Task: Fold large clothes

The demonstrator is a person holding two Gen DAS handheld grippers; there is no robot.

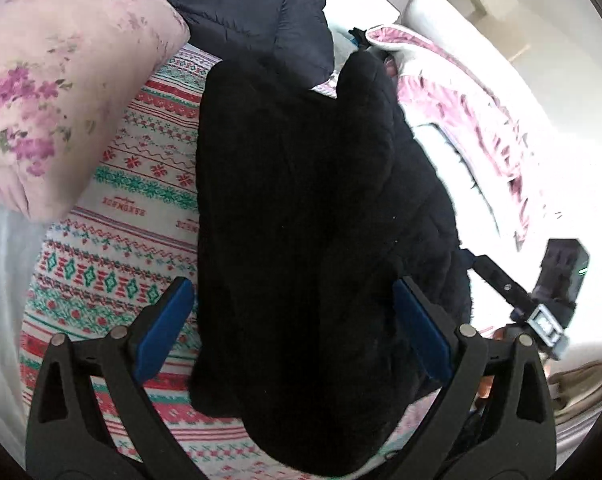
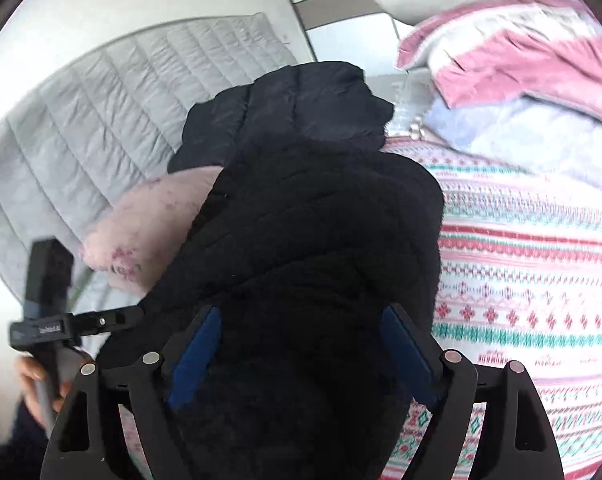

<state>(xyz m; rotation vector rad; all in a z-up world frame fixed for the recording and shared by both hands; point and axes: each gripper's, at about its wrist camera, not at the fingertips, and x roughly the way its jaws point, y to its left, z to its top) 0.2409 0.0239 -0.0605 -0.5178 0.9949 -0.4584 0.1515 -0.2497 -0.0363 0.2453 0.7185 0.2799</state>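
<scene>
Both tongs, left gripper (image 1: 293, 320) and right gripper (image 2: 297, 344), stand released around the black padded jacket (image 1: 301, 200) mid-frame; its bulky fold may spring open.

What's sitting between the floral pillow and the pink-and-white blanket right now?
The black fleece garment lies between the floral pillow and the pink-and-white blanket, on the patterned bedsheet. The left wrist view shows it best.
</scene>
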